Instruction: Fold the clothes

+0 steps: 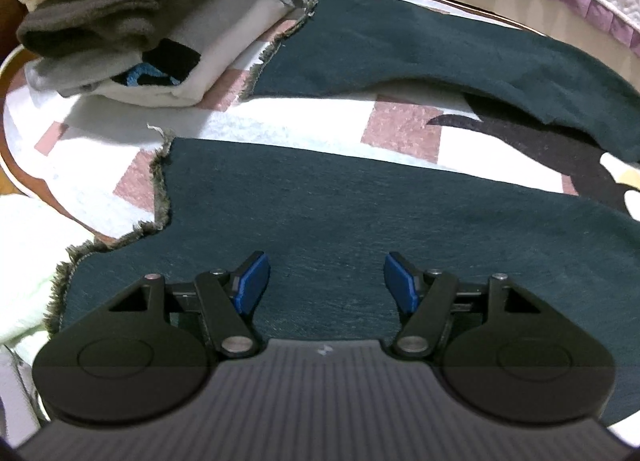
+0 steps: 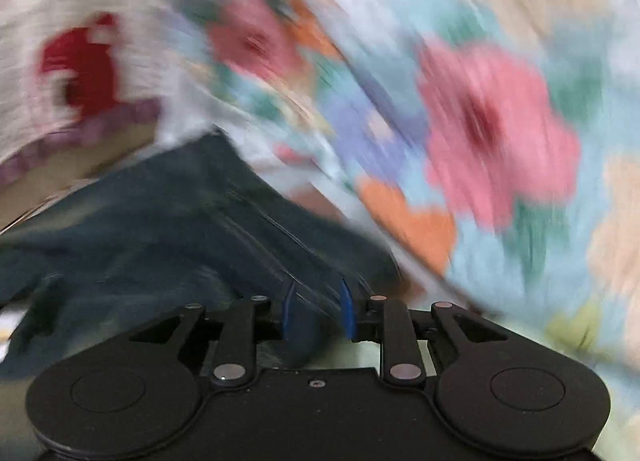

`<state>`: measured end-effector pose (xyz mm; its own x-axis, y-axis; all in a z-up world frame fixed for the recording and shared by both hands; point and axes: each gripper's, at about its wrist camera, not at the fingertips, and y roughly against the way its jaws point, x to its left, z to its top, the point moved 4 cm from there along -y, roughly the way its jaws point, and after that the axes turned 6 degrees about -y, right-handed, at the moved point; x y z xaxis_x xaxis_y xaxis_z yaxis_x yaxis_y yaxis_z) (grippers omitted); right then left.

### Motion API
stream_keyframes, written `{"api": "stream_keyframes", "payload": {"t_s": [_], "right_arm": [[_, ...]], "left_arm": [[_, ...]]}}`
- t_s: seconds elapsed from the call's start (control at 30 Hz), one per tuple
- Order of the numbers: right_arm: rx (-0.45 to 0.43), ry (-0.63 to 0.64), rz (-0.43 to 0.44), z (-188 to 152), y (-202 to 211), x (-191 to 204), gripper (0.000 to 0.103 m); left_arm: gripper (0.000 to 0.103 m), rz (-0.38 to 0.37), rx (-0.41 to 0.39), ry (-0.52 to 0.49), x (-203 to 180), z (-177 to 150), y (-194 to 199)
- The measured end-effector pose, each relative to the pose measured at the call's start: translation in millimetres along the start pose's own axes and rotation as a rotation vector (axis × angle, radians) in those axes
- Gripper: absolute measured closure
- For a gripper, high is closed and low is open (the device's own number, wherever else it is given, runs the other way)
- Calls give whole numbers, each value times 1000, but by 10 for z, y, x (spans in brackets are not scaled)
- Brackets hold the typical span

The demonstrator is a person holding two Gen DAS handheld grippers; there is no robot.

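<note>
While the dark green trousers [image 1: 340, 221] lie spread across a patchwork quilt [image 1: 404, 127], their two frayed-hem legs run side by side, one near and one far, with a strip of quilt showing between them. The left gripper [image 1: 323, 285] hovers over the near leg with its blue pads spread wide and nothing between them.

In the right wrist view, which is badly blurred, the right gripper [image 2: 318, 311] sits at a bunched part of the same dark cloth [image 2: 168, 221]. Its pads stand only a little apart with fabric between them; whether they press on it I cannot tell.

Judging by the layout, the step in hand is bringing one leg over the other. To do it well, the left gripper should pinch the near leg close to its hem, both layers together, and carry it across so the frayed edges line up, keeping the cloth low and taut to avoid wrinkles.

At the far left a stack of folded clothes [image 1: 120, 29] rests on the quilt, beside the far leg's hem. A flowered cover [image 2: 480, 121] fills the right gripper's background.
</note>
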<state>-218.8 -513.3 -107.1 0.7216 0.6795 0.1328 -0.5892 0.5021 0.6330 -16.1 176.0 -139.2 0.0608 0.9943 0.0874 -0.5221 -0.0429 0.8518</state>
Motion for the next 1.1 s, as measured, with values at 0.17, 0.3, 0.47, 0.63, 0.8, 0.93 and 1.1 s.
{"api": "stream_keyframes", "payload": {"t_s": [0.17, 0.3, 0.47, 0.63, 0.8, 0.93, 1.1], "right_arm": [[135, 68, 376, 149, 35, 667, 70], [321, 160, 589, -26, -204, 1449, 67], [465, 306, 770, -296, -397, 2450, 66], [538, 440, 849, -522, -458, 3109, 65], [576, 519, 880, -794, -461, 3225, 63], [523, 525, 837, -862, -492, 3032, 63], [528, 549, 812, -854, -455, 2877, 60]], "left_arm": [[38, -8, -20, 37, 52, -12, 4], [38, 19, -67, 116, 310, -7, 173], [38, 109, -59, 249, 848, -168, 423], [37, 57, 19, 445, 1211, -542, 563], [36, -76, 44, 656, 1404, -836, 620], [36, -206, 69, 763, 1332, -964, 461], [31, -213, 38, 794, 1253, -875, 243]]}}
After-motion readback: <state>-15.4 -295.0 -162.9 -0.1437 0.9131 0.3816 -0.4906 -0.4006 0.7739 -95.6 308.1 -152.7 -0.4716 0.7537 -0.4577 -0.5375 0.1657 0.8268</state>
